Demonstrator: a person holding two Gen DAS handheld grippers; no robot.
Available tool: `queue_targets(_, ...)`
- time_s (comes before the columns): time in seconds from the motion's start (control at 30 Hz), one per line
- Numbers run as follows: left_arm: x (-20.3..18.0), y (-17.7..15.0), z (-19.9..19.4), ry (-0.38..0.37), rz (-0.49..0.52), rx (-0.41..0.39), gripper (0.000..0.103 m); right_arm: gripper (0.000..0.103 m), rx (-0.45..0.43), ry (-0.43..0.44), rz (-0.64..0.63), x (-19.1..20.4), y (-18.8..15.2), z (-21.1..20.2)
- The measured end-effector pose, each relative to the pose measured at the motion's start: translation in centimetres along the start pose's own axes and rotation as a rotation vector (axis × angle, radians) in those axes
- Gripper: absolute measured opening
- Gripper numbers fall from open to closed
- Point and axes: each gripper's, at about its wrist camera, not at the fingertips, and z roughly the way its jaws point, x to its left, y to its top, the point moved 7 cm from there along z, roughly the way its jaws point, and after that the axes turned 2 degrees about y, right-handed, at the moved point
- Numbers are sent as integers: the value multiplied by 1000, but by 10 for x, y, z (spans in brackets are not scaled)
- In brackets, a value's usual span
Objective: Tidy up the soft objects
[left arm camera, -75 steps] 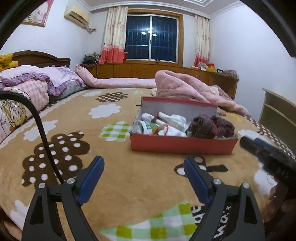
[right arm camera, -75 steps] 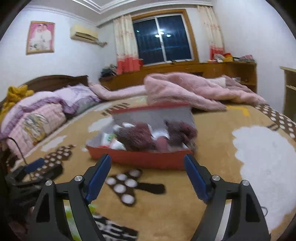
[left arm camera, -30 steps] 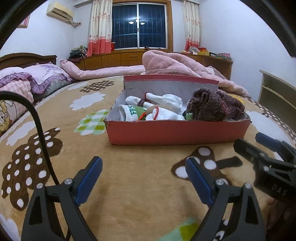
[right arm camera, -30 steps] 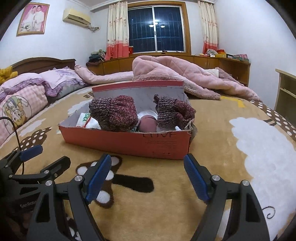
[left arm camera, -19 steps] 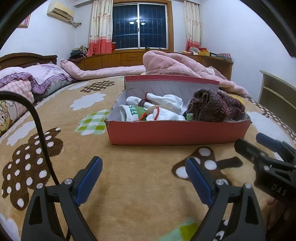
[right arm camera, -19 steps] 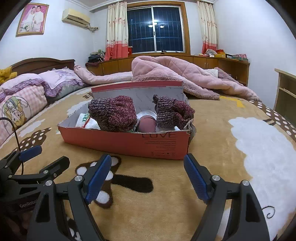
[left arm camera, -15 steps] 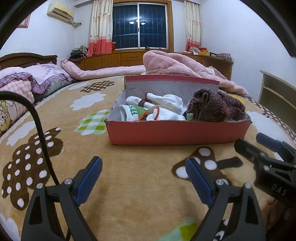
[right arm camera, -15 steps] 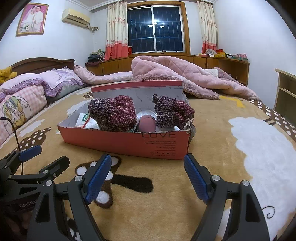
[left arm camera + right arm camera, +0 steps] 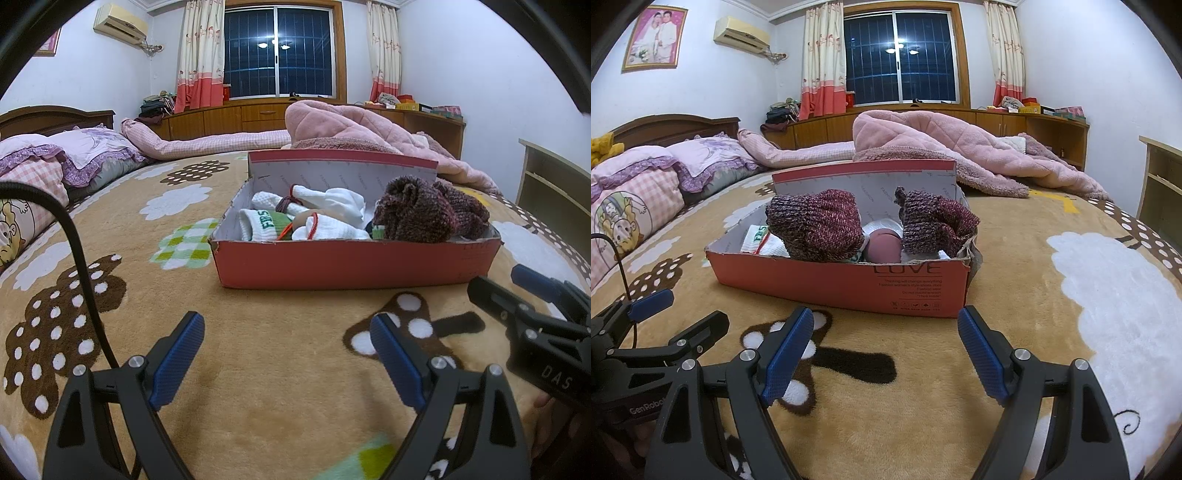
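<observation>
A red shoe box (image 9: 354, 264) (image 9: 849, 282) sits open on the bed. It holds white rolled socks (image 9: 325, 230), a green-lettered sock (image 9: 264, 221), two maroon knitted pieces (image 9: 818, 225) (image 9: 934, 221) and a pink rounded item (image 9: 884, 247). My left gripper (image 9: 286, 354) is open and empty, low over the blanket in front of the box. My right gripper (image 9: 886, 350) is open and empty, just short of the box's near right corner. Each gripper shows in the other's view: the right gripper in the left wrist view (image 9: 524, 314), the left gripper in the right wrist view (image 9: 665, 325).
The bed is covered by a tan plush blanket (image 9: 258, 369) with cloud and mushroom prints. A pink quilt (image 9: 942, 155) is heaped behind the box. Pillows (image 9: 646, 184) lie at the left by the headboard. A wooden shelf unit (image 9: 554, 177) stands at the right.
Since 2.5 s ago both grippers have come closer to the box. Over the last second nothing has visibly moved.
</observation>
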Motion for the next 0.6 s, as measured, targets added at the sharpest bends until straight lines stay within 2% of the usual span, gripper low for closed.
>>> queue_targets(0.6,0,0,0,0,0,0,94,82,1,-1,2,-2,-1,0)
